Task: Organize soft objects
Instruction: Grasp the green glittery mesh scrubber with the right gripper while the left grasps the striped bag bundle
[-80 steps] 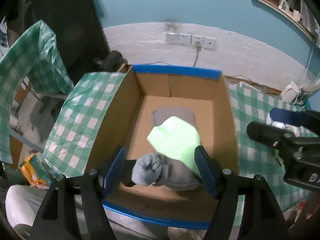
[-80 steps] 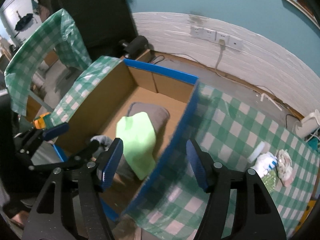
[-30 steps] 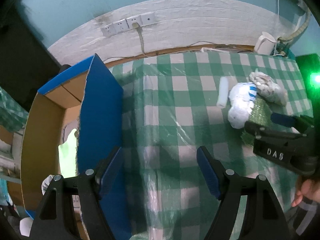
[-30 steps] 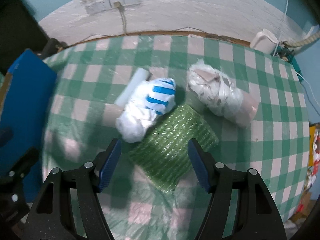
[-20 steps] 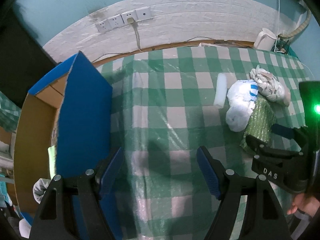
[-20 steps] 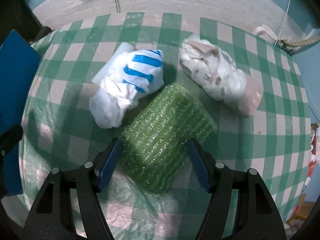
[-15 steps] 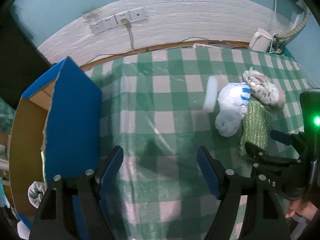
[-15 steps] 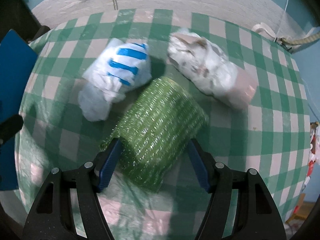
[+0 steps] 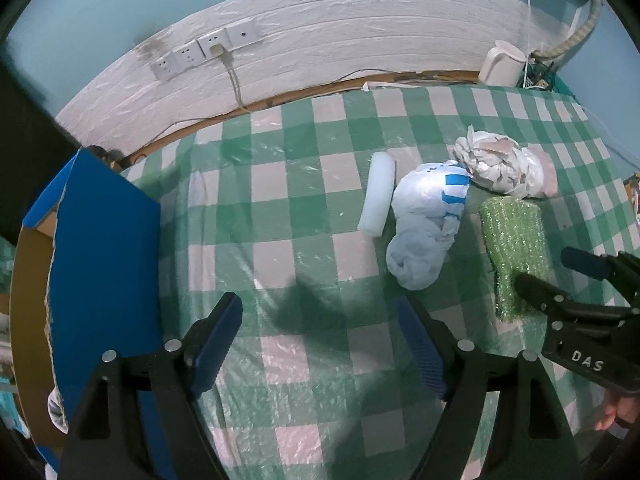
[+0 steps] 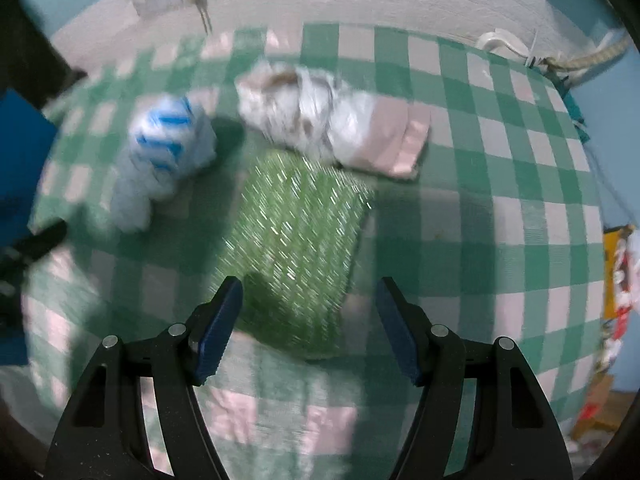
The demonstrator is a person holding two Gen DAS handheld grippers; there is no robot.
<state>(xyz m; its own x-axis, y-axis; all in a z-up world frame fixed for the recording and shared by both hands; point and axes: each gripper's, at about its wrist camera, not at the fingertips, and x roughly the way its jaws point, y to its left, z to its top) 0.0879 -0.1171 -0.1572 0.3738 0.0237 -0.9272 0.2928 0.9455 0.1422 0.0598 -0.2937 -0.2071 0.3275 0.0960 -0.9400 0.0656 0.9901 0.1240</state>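
Before you, a table draped in a green-and-white checked plastic cloth (image 9: 280, 216) bears four soft items clustered together: a white foam cylinder (image 9: 377, 199), a crumpled white bag with blue stripes (image 9: 424, 232), a sparkly green bubble-wrap roll (image 9: 514, 248) and a white-and-pink crumpled plastic bundle (image 9: 504, 166).

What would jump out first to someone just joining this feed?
Probably the glittery green bubble-wrap roll lying on the checked tablecloth, with the open right gripper straddling its near end. Just beyond it lie a white bag with blue stripes and a crumpled pale bundle, with a white foam cylinder beside the bag. At far left stands the blue-sided cardboard box, while the left gripper hangs open over bare cloth.
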